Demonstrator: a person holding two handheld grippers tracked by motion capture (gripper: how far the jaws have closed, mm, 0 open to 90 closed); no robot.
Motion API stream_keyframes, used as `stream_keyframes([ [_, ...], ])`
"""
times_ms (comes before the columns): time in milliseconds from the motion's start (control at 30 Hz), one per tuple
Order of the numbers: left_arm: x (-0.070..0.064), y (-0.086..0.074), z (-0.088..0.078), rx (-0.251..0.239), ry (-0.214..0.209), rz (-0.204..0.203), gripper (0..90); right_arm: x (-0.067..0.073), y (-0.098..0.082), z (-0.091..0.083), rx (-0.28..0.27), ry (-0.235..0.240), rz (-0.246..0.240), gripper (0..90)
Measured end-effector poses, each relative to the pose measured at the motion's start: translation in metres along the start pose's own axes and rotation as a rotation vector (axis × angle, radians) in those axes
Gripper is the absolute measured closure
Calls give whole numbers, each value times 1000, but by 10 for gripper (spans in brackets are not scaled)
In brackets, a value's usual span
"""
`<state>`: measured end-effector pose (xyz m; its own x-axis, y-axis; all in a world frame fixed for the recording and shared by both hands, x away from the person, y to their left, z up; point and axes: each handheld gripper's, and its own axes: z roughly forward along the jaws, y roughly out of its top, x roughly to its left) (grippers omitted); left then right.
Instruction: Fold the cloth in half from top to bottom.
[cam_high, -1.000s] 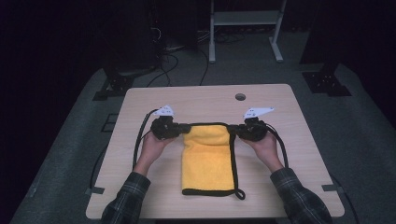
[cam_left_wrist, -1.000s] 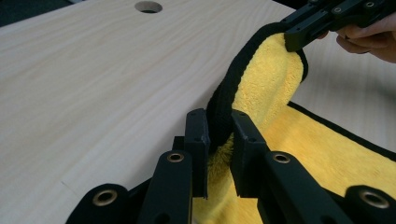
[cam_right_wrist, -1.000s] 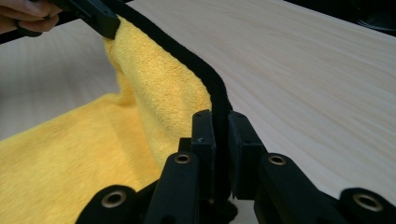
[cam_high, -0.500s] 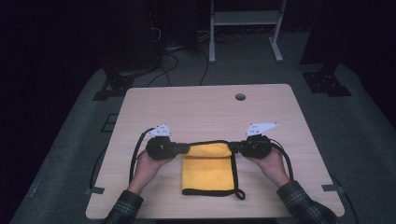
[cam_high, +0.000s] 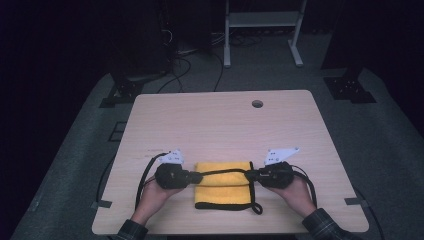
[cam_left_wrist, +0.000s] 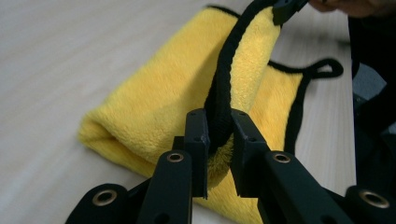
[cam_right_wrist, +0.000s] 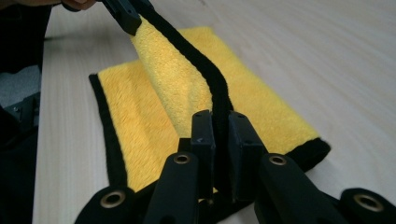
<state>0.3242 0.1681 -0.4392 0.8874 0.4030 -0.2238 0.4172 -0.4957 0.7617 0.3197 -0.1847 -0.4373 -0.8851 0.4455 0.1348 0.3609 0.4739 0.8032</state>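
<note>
A yellow towel (cam_high: 222, 192) with black edging lies near the front edge of the wooden table (cam_high: 225, 125), folded over on itself. My left gripper (cam_high: 198, 176) is shut on the left corner of its lifted black-trimmed edge, and my right gripper (cam_high: 249, 175) is shut on the right corner. That edge stretches taut between them above the lower layer. In the left gripper view the pads of the left gripper (cam_left_wrist: 219, 126) pinch the towel (cam_left_wrist: 154, 102). In the right gripper view the right gripper (cam_right_wrist: 220, 123) clamps the trim of the towel (cam_right_wrist: 261, 107), with the other gripper's tip (cam_right_wrist: 123, 14) farther along.
A black hanging loop (cam_high: 257, 207) trails off the towel's front right corner. The table has a cable hole (cam_high: 257, 103) at the back right. Cables run from both grippers over the table's front edge. A white stand (cam_high: 262, 30) and dark equipment stand on the floor behind.
Both hands have come toward the front edge of the table with the towel's far edge, folding it over the near half. The towel now looks much shorter.
</note>
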Motion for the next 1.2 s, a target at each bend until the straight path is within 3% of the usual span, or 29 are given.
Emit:
stream_keyframes([
  [167, -10, -10, 6, 40, -22, 3, 778, 9, -13, 5, 57, 21, 2, 806],
  [367, -15, -19, 14, 123, -20, 22, 765, 15, -22, 8, 100, 34, -3, 785],
  [467, -15, -18, 12, 107, -28, 19, 717, 18, -23, 7, 102, 42, 3, 715],
  [533, -16, -16, 8, 82, -33, 15, 676, 16, -21, 2, 75, 72, 28, 666],
  [667, -15, -11, 0, 35, -55, -2, 606, 12, -18, -15, -12, 83, 59, 687],
  [767, -13, -8, -6, -3, -56, -6, 617, 8, -16, -18, -33, 69, 69, 750],
  [1033, -6, -2, -6, -56, -39, -8, 705, 10, -15, 2, 23, 90, 40, 830],
  [1200, -7, -8, 6, 9, -50, -16, 731, 19, -16, 15, 83, 125, 15, 846],
])
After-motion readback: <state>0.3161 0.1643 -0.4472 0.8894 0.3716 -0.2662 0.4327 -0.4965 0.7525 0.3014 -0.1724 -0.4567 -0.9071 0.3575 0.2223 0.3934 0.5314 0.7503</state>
